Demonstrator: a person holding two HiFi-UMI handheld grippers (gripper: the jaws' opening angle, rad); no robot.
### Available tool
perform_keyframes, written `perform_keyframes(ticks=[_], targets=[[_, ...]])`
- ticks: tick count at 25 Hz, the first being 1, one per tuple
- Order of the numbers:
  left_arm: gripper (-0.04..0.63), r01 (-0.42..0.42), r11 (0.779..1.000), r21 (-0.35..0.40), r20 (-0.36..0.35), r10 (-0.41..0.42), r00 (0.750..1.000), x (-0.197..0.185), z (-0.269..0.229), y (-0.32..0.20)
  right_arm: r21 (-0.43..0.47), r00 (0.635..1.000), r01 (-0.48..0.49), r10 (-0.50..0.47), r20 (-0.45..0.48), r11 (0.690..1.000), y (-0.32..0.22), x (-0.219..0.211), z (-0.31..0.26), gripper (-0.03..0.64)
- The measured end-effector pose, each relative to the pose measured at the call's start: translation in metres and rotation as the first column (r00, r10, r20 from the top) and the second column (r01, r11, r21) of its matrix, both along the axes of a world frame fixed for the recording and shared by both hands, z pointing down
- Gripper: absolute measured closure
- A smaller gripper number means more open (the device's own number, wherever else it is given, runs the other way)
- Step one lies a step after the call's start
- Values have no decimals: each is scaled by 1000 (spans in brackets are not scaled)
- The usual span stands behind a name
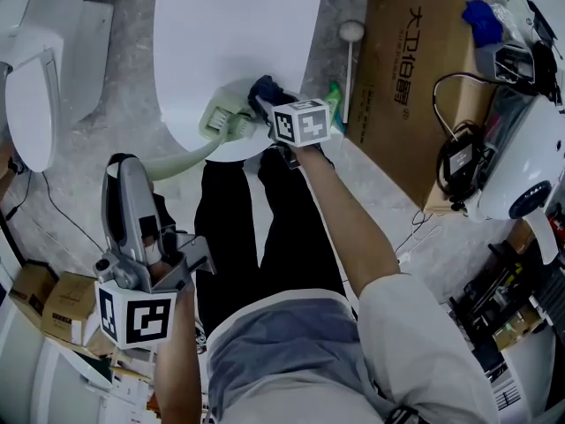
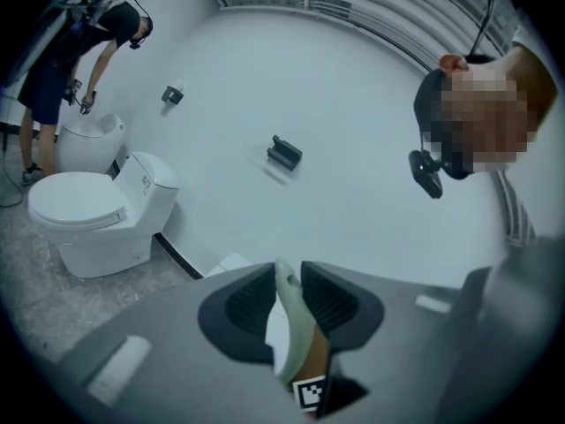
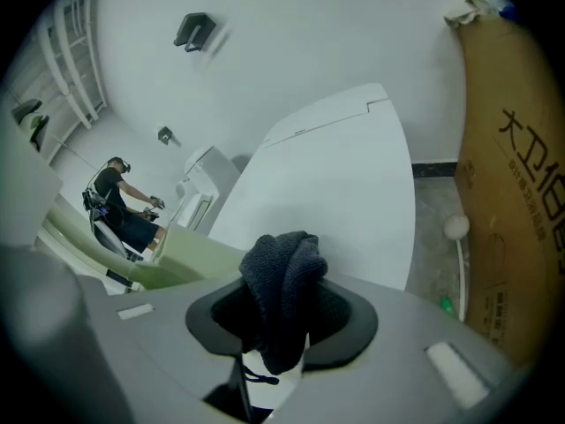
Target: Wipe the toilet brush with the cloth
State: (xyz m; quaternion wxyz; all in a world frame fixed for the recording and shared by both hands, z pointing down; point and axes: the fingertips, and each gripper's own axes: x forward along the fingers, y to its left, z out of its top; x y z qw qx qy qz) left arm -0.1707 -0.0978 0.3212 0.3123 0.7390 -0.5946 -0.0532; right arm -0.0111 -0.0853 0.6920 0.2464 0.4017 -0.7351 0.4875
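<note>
L gripper (image 2: 288,283) is closest to you, bottom-left in the head view w/ its marker cube (image 1: 132,318) facing up. Its jaws are clenched on the tip of the pale green handle (image 2: 298,334), pinched btwn both pads in the L gripper view. From there the toilet brush (image 1: 188,155) runs up & to your right on a diagonal. It ends in the brush head (image 1: 224,117) over the front edge of the white toilet lid (image 1: 237,34).

R gripper (image 3: 282,314) has its jaws clamped on the cloth (image 3: 282,268), a dark knit wad bulging out past the pads. In the head view the cloth sits right at the brush head's right end, touching or just beside it; can't tell which. In the R gripper view the pale green brush lies low & to the left of the claw, not straight ahead of it.

What matters for you: the thing to wipe is on the claw's left, and its length runs back toward your L hand. Your R hand is the nearer one to the head, while L only holds the far end. My read is that strokes should go leftward & down along that diagonal, w/ L steady so the head doesn't swing. Cardboard box (image 1: 415,69) is well apart on the right and prob. no obstacle.
</note>
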Motion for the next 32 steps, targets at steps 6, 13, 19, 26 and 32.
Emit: perform_keyframes(ticks=[6,13,19,26,32], targets=[[595,-1,1000,-1,-1,1,1000,0,0,2,-6,999,22,-22,-39,1000,9,4,-2,503],[595,-2,1000,1,0,2,1000,0,-1,2,-26,993,88,-90,-76,996,14,2,-9,503],[595,-6,1000,5,0,6,1000,0,-1,2,-20,982,176,-177,-72,984,2,-15,-24,502],[595,-12,1000,4,-4,12,1000,-1,-2,2,-72,986,169,-169,17,983,-14,-32,-35,500],[595,-8,1000,-3,-5,8,1000,-1,-3,4,-78,982,180,-174,78,981,-28,-48,-47,500]])
